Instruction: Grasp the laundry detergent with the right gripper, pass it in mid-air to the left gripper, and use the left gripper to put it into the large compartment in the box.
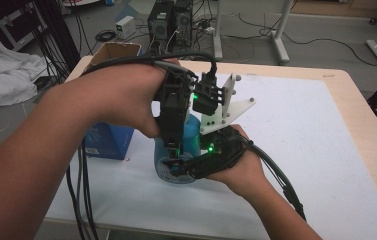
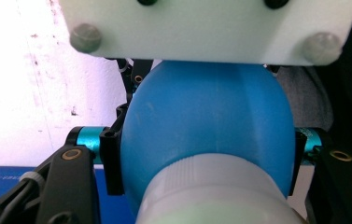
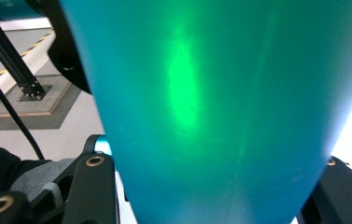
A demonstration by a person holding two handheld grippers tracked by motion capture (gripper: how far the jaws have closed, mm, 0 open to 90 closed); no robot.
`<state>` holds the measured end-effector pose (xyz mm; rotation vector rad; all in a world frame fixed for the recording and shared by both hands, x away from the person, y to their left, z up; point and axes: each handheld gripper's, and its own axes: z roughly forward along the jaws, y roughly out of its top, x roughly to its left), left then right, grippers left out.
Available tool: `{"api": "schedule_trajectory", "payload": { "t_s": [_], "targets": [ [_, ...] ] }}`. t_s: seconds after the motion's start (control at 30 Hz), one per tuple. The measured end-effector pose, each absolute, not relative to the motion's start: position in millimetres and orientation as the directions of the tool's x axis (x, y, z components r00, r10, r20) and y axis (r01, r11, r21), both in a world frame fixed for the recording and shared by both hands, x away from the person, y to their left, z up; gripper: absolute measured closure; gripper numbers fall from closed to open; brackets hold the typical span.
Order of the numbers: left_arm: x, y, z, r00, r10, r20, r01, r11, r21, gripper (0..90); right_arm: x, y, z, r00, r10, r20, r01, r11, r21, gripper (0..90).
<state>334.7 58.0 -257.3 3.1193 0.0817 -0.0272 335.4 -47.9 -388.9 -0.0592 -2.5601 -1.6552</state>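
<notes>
A blue bottle [image 1: 188,145] is standing on the white tabletop [image 1: 296,150], near its front middle, and both grippers are crowding around it. The left gripper [image 1: 173,150] is coming down from above, held in the person's left hand [image 1: 121,95], and its black body is hanging over the near side of the bottle. In the left gripper view the bottle [image 2: 206,140] is lying between the two jaws, its rounded blue shoulder filling the gap and its pale ribbed cap [image 2: 211,191] sitting closest to the camera; the jaws are pressing against the bottle on both sides, so they are gripping it. The right gripper [image 1: 196,162] is reaching in low from the right, held in the right hand [image 1: 241,165], with its white three-cornered plate [image 1: 226,107] standing up behind the bottle. In the right gripper view the bottle's smooth wall [image 3: 211,112] is sitting right between the jaws, glowing green from a small light, and the jaws are hugging it at either side, gripping it too. A blue box [image 1: 108,140] is lying on the tabletop just to the left of the bottle. A cardboard box [image 1: 113,52] is sitting at the far left corner. Black cables [image 1: 83,195] are trailing down from the left gripper over the front edge.
</notes>
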Motion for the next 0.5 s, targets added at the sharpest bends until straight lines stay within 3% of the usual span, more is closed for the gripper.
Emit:
{"api": "schedule_trajectory", "payload": {
  "t_s": [0.5],
  "targets": [
    [328.6,52.0,-251.4,0.999,0.05,-0.018,0.05,-0.999,0.008,38.6,331.1,-50.7,-385.2,-0.996,-0.045,0.073,0.049,0.389,0.92,43.1]
  ]
}}
